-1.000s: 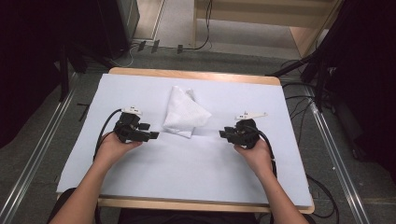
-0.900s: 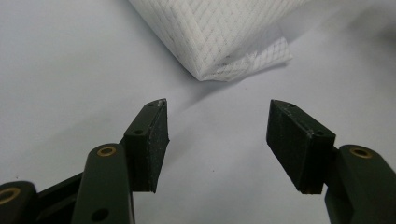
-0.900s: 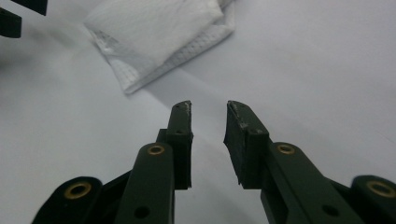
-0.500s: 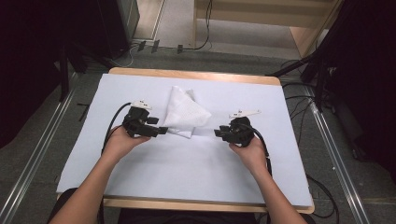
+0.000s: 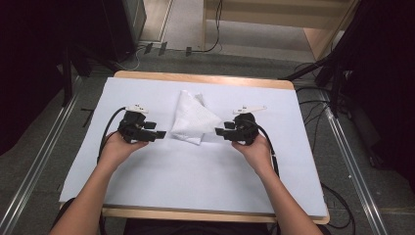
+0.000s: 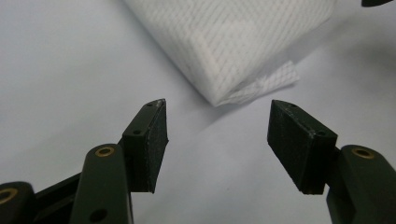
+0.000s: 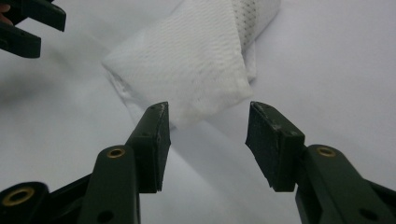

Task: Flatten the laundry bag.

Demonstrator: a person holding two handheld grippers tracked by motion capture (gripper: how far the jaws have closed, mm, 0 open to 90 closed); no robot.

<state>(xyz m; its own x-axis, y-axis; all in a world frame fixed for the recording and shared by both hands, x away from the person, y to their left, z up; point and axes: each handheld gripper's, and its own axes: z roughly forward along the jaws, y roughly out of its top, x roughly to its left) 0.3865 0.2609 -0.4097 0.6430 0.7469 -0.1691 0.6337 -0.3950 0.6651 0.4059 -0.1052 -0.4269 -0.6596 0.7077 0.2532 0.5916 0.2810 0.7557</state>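
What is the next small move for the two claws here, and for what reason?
Probably ease both forward to the cloth's near corners, then close. The left claw and right claw are open, each aimed at a corner of the folded white mesh cloth, which lies flat on the table. Neither touches it yet.

We hold a claw in each hand, forearms coming in from six o'clock. Our left claw (image 5: 161,134) points toward three o'clock, jaws spread wide with nothing between them. Our right claw (image 5: 219,131) points toward nine o'clock, jaws likewise parted and empty. The two tips face each other, well apart.
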